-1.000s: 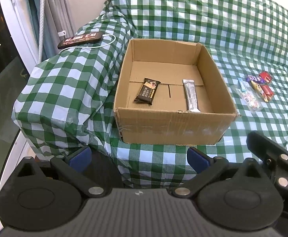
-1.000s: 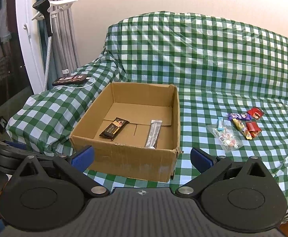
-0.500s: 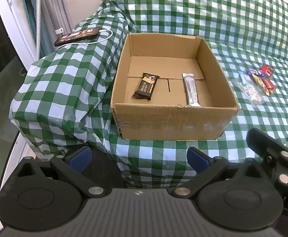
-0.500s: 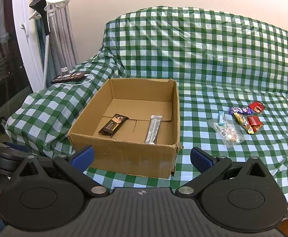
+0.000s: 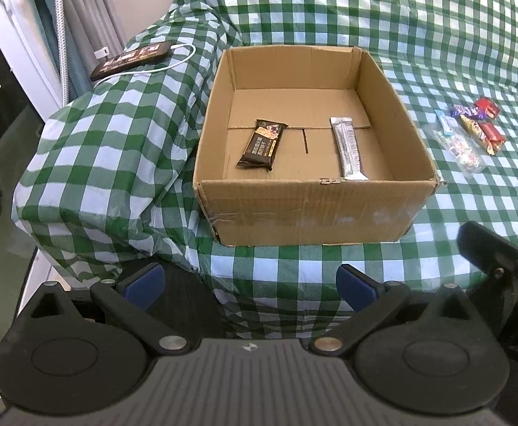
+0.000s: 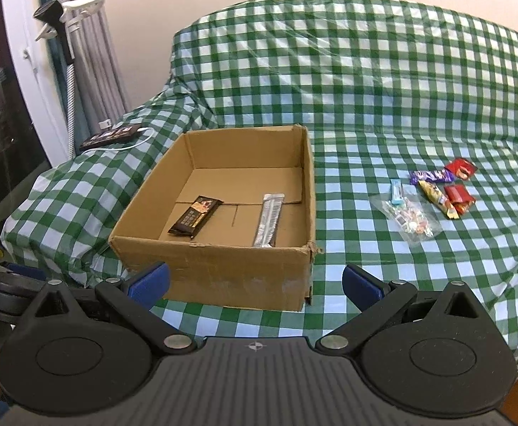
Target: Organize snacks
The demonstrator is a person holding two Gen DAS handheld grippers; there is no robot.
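Both grippers empty, jaws wide apart: left gripper (image 5: 248,280), right gripper (image 6: 255,280). Cardboard box (image 6: 223,277) sits on the checked sofa cover (image 6: 365,106), dead ahead of both at 12 o'clock; it holds a dark chocolate bar (image 6: 195,216) and a silver bar (image 6: 269,219), long axes running roughly near-to-far. Loose snack pile (image 6: 433,198) lies on the cover at about 1 o'clock from the right gripper, well apart from the box's right wall; judged nearer to the right hand. Clear candy bag (image 6: 410,218) is nearest of the pile. Path looks unobstructed. Phone (image 6: 111,136) with cable at 10 o'clock, out of play.
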